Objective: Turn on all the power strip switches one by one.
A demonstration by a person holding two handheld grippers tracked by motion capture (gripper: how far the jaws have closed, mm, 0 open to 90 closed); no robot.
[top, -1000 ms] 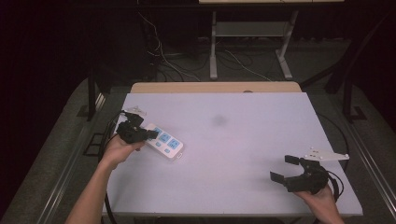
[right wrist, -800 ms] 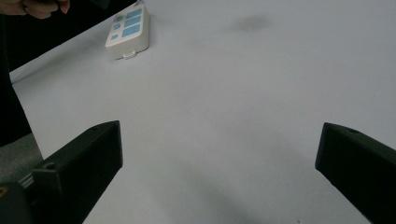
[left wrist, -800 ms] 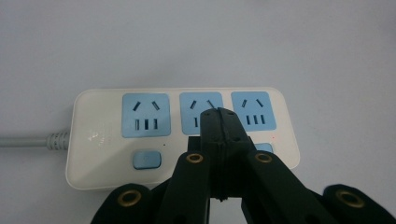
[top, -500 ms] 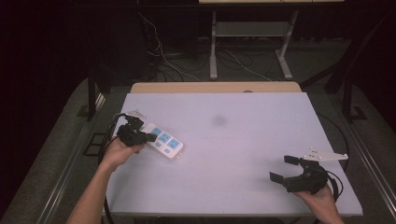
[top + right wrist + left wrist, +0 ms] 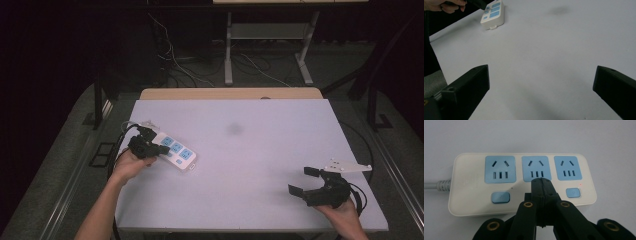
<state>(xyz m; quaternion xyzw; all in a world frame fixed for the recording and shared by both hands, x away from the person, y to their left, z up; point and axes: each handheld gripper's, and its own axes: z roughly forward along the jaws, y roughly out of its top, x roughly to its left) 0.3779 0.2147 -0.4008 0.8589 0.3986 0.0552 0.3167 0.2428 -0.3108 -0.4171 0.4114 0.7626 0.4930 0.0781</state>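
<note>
Work in hand: pressing a switch on the white power strip [image 5: 521, 183], judged from where the closed tips sit.
Power strip: lies flat on the bench [image 5: 260, 150] toward its left side, three blue sockets in a row, blue buttons below them, grey cord leaving one end.
Left gripper [image 5: 541, 182]: jaws shut together with nothing between them, tips over the strip's middle, just below the middle socket [image 5: 534, 168] and between the two visible buttons.
Indicator: a small red dot glows beside the far-end button [image 5: 573, 192], so that switch looks on.
Right gripper [image 5: 307, 180]: jaws wide apart and empty, resting well apart from the strip near the bench's right front corner.
Done: the pressing tool is shut and brought to the strip.
Left: whether the middle button is pressed I cannot tell, since the tips cover it; the near-end button [image 5: 500, 197] shows no light.
</note>
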